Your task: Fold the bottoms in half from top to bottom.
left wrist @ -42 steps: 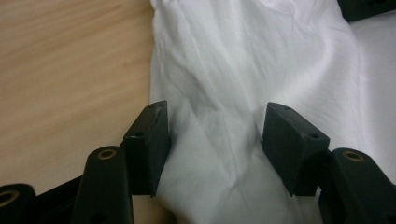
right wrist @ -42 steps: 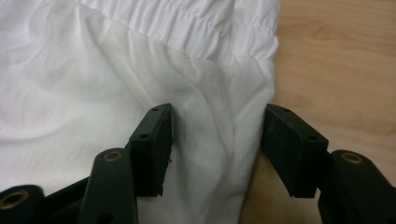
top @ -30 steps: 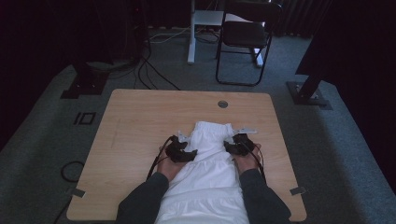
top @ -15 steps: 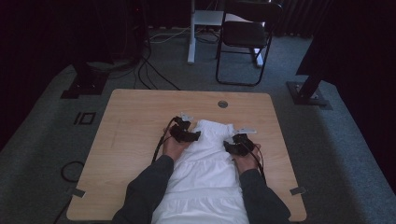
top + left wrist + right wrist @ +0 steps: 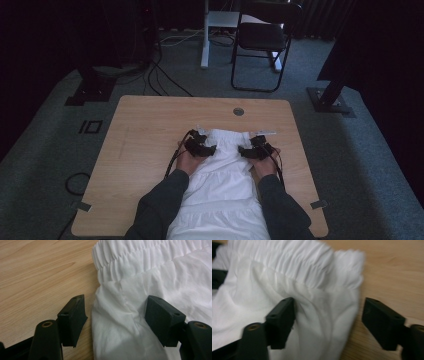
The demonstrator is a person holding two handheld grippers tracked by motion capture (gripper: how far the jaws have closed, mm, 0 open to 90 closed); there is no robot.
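Both forearms reach forward, low over the surface (image 5: 150,125). The left gripper (image 5: 117,315) has its fingers apart, just opening, straddling the white garment (image 5: 220,175)'s side edge below the gathered waistband (image 5: 140,257). The right gripper (image 5: 328,322) mirrors it, fingers just spreading, cloth loose between them.

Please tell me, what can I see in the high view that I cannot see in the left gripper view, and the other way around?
High view: the whole table, the black chair behind it, the person's forearms, and the right claw at the garment's other edge.

Left gripper view: the fine gathers of the waistband up close, and the left claw with its jaws open astride the cloth's side edge, one over bare wood.

Both: the white garment, its waistband end and the wooden tabletop.
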